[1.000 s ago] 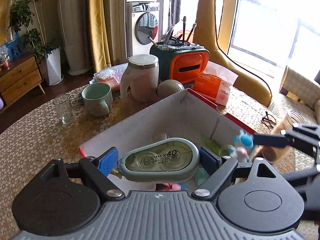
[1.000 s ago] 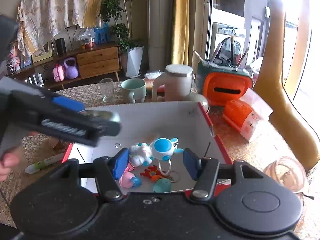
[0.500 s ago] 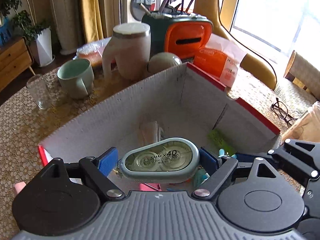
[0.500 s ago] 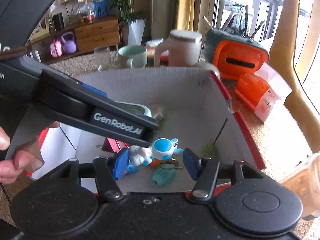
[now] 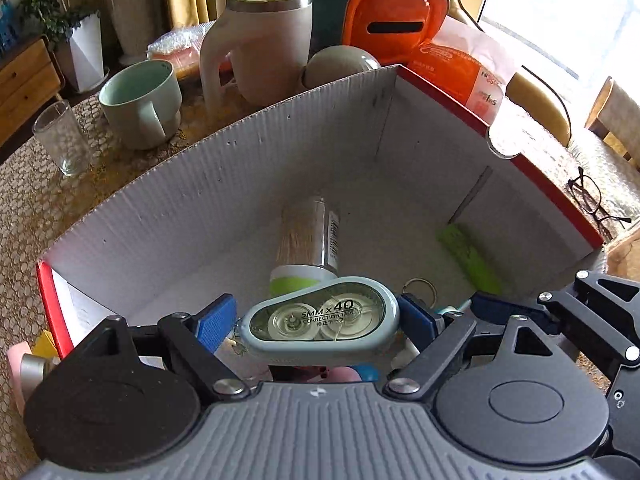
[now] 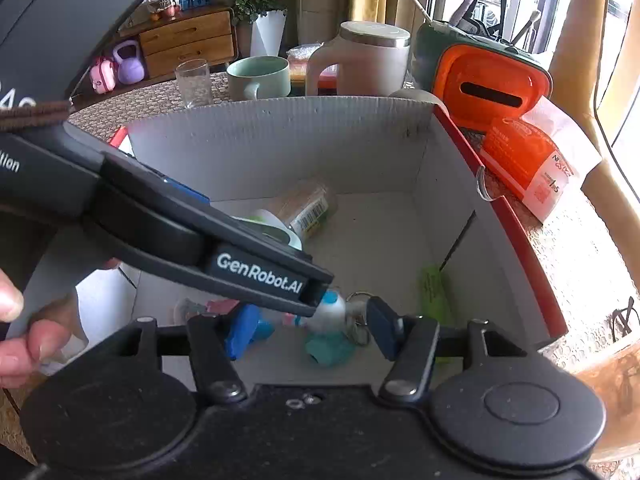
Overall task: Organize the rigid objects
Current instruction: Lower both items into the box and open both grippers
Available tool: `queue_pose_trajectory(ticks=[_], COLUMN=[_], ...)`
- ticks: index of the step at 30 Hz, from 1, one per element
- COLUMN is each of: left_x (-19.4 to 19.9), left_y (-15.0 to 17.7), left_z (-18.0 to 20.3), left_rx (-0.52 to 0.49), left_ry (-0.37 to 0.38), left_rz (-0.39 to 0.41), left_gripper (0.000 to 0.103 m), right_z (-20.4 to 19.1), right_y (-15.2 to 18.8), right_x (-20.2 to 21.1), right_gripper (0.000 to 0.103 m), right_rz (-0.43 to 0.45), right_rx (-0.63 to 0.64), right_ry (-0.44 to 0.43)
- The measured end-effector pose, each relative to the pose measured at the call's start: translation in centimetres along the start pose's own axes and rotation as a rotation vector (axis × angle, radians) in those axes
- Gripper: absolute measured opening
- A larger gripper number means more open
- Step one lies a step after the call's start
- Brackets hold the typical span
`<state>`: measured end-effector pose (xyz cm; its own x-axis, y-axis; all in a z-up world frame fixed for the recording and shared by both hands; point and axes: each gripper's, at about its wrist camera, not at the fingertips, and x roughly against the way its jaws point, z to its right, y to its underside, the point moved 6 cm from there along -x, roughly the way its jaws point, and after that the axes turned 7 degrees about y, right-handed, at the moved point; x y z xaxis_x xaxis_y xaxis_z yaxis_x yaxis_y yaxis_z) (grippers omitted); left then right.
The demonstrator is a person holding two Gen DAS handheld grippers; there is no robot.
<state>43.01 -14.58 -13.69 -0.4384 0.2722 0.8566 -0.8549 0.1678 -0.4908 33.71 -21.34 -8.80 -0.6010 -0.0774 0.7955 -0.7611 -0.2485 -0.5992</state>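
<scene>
My left gripper (image 5: 318, 322) pinched the one correction tape (image 5: 320, 320) over the box (image 5: 240, 168), at 6 o'clock of its one jar (image 5: 308, 236); I judged release was next. My right gripper (image 6: 310, 330), at 3 o'clock, stood spread around one keychain toy (image 6: 330, 312), seemingly not gripping.

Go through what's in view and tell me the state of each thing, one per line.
Left tool: shut on the correction tape.
Correction tape: held level above the box floor.
Right tool: jaws apart, over the toys in the box.
Box: open-topped.
Toothpick jar: lying on its side in the box, lid on.
Green mug: upright, looks empty.
Glass: upright, empty.
White jug: upright, lid on.
</scene>
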Motion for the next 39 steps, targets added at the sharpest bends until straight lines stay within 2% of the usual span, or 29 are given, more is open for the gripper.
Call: queue_pose_trajectory(ticks=[3,16,28,31,37,39], left_x=[0.0,1.8,7.2,7.9,6.9,6.7], left_y=[0.0,0.9,2.8,3.0,2.8,2.9], left_z=[0.2,0.0,-0.8,-0.8,-1.0,-1.3], left_rx=[-0.006,0.015,0.024,0.018,0.038,0.05], left_ry=[0.007,0.015,0.027,0.035,0.055,0.045], left_rz=[-0.003,0.038,0.147,0.153,0.15,0.153], left_gripper=[0.088,0.088,0.088,0.088,0.088,0.093], right_z=[0.0,-0.4,-1.0,-1.3,-1.0,-0.9], right_y=[0.0,0.1,0.5,0.5,0.9,1.1], right_x=[0.1,2.4,6.9,7.9,8.6,8.8], right_gripper=[0.065,0.074,0.082,0.083,0.083,0.083], right_rz=[0.005,0.045,0.121,0.142,0.15,0.153], right_rx=[-0.009,-0.011,-0.025,-0.02,-0.035,-0.036], right_ry=[-0.002,-0.015,-0.046,-0.032,-0.024,-0.025])
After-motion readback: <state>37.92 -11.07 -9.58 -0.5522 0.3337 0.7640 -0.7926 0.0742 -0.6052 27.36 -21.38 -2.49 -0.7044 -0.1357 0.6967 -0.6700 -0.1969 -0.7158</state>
